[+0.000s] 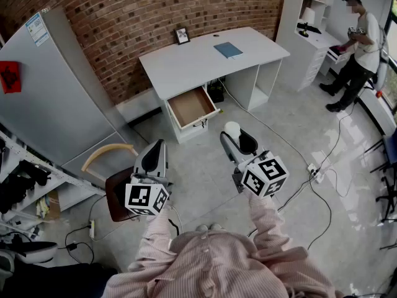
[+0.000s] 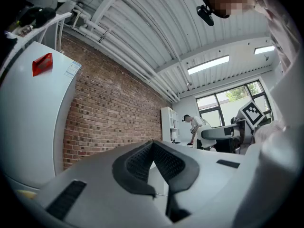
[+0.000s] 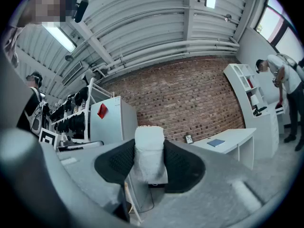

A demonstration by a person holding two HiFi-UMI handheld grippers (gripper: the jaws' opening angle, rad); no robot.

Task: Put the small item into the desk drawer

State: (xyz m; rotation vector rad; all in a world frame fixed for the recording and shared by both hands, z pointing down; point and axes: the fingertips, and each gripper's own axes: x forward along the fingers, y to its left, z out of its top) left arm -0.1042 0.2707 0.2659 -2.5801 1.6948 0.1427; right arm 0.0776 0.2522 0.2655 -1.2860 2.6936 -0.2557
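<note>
Grip on the small white item (image 3: 149, 151): you are holding it upright between the pads of your right gripper (image 1: 234, 136), whose jaws are standing wide around it. Your left gripper (image 2: 153, 146) is carrying nothing, its jaws pressed together. The open desk drawer (image 1: 191, 106) is sitting well ahead of both grippers, under the white tabletop (image 1: 198, 58).

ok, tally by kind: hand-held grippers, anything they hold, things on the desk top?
Hand-held grippers: 2 (left hand-held gripper shut, empty; right hand-held gripper gripping)
White small item: 1, between the right one's jaws
Blue book: 1
Picture frame: 1
Total: 5
</note>
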